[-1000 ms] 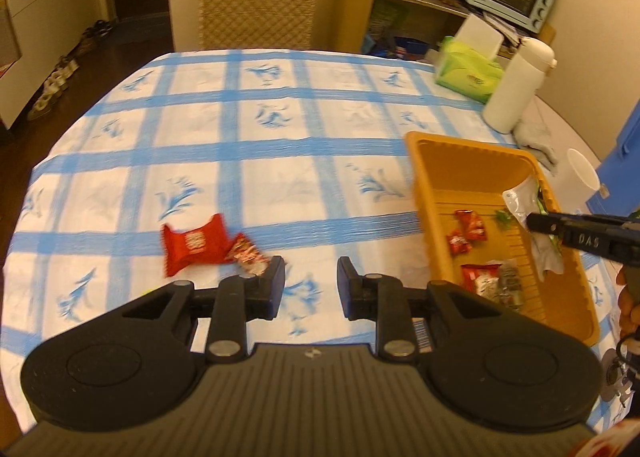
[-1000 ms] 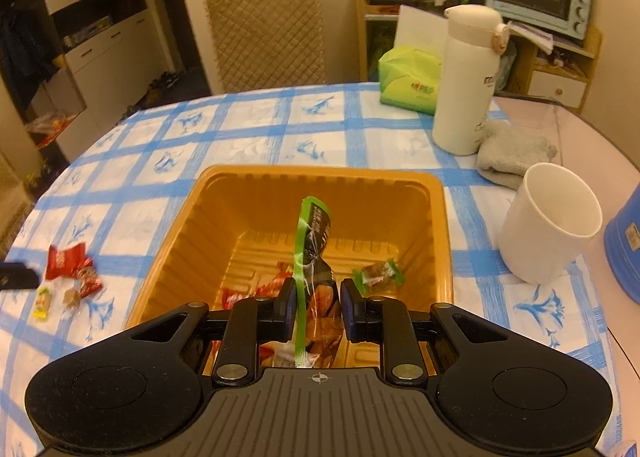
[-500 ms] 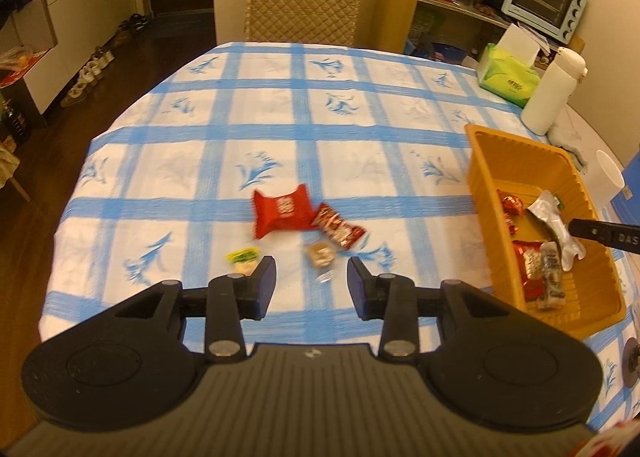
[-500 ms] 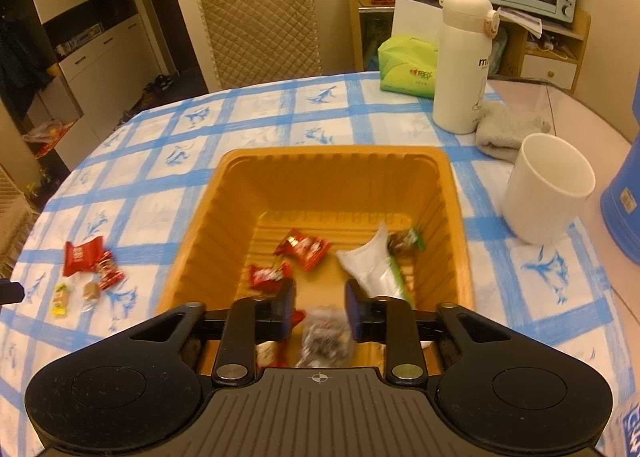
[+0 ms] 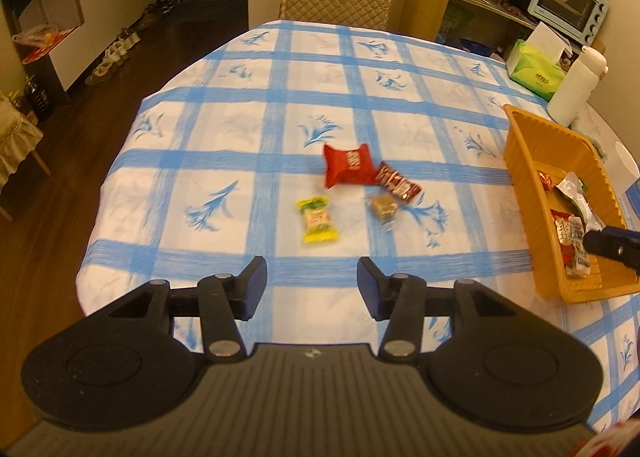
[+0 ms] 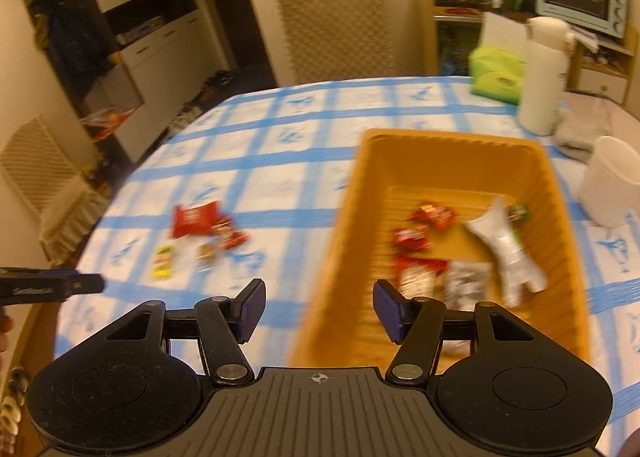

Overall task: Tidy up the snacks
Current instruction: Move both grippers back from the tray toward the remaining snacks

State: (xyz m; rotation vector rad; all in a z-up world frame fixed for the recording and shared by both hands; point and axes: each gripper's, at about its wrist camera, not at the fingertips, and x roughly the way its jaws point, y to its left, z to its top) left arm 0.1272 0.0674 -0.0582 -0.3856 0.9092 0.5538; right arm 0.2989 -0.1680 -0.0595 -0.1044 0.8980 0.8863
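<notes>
2 tongs, left (image 5: 312, 283) and right (image 6: 319, 305), parted, freshly widened, nothing between.

blurred: right wrist view | cut off: orange basket (image 5: 520, 145) right side

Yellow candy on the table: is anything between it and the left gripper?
No. The yellow candy lies alone on the tablecloth, only bare cloth between it and the open, empty left gripper.
</notes>
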